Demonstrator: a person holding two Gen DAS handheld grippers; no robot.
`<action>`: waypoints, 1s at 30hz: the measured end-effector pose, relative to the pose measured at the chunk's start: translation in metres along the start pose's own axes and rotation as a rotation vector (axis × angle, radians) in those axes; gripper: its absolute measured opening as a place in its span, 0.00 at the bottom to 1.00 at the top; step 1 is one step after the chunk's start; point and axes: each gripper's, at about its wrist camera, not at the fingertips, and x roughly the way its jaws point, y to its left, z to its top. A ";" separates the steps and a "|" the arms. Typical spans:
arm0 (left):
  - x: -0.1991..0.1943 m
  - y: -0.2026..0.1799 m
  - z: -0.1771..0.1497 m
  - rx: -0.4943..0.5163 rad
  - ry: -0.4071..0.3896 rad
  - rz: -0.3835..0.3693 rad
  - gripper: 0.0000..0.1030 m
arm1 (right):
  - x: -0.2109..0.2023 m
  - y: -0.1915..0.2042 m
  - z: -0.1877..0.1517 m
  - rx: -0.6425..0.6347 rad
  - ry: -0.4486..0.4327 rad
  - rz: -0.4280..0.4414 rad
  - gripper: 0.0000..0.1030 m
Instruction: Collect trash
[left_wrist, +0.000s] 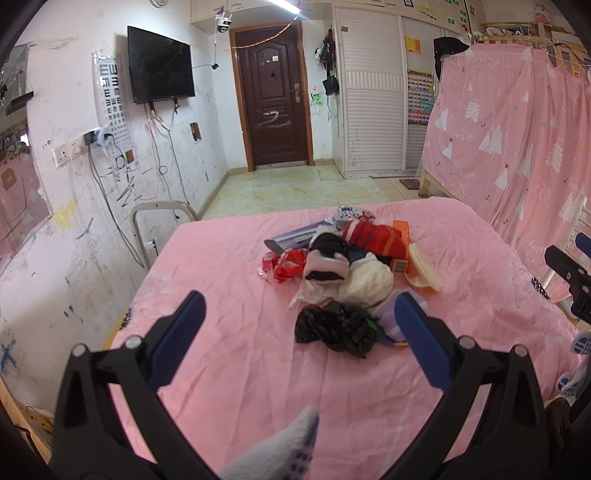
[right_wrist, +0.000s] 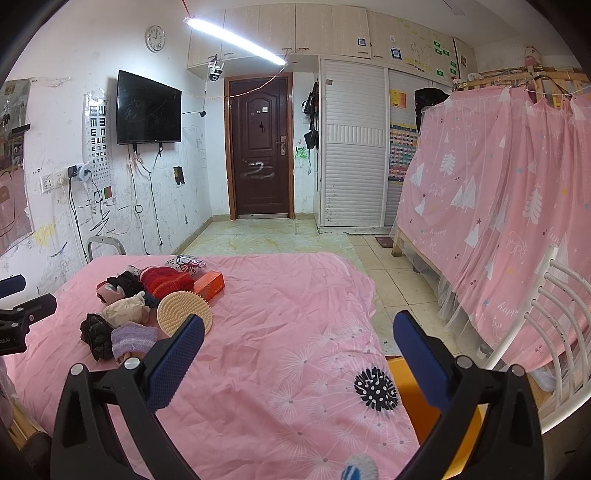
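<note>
A pile of mixed items lies on the pink bedsheet (left_wrist: 229, 332): a crumpled black plastic bag (left_wrist: 334, 326), red foil wrappers (left_wrist: 282, 266), crumpled white paper (left_wrist: 369, 282), a red knit item (left_wrist: 373, 236), an orange box (left_wrist: 400, 229), a cream brush (left_wrist: 424, 266) and a purple knit item (left_wrist: 386, 314). My left gripper (left_wrist: 299, 314) is open and empty, just short of the black bag. My right gripper (right_wrist: 299, 332) is open and empty over the sheet, right of the pile; the black bag (right_wrist: 94, 334) and brush (right_wrist: 184, 312) lie to its left.
The bed (right_wrist: 288, 295) fills the foreground. A pink curtained bunk (right_wrist: 498, 192) stands at the right with a white rail (right_wrist: 546, 306). An orange container (right_wrist: 424, 391) sits beside the bed's right edge. A metal chair frame (left_wrist: 159, 221) stands at the bed's far left. Tiled floor leads to a brown door (left_wrist: 275, 96).
</note>
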 end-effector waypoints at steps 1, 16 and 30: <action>0.000 0.000 0.000 0.001 0.000 0.001 0.96 | 0.000 0.000 0.000 0.000 0.000 0.001 0.90; 0.001 -0.001 0.002 0.000 0.000 0.000 0.96 | 0.000 0.000 0.000 0.000 0.001 0.000 0.90; 0.021 0.026 0.004 -0.067 0.062 -0.017 0.96 | 0.023 0.036 0.012 -0.084 0.072 0.159 0.90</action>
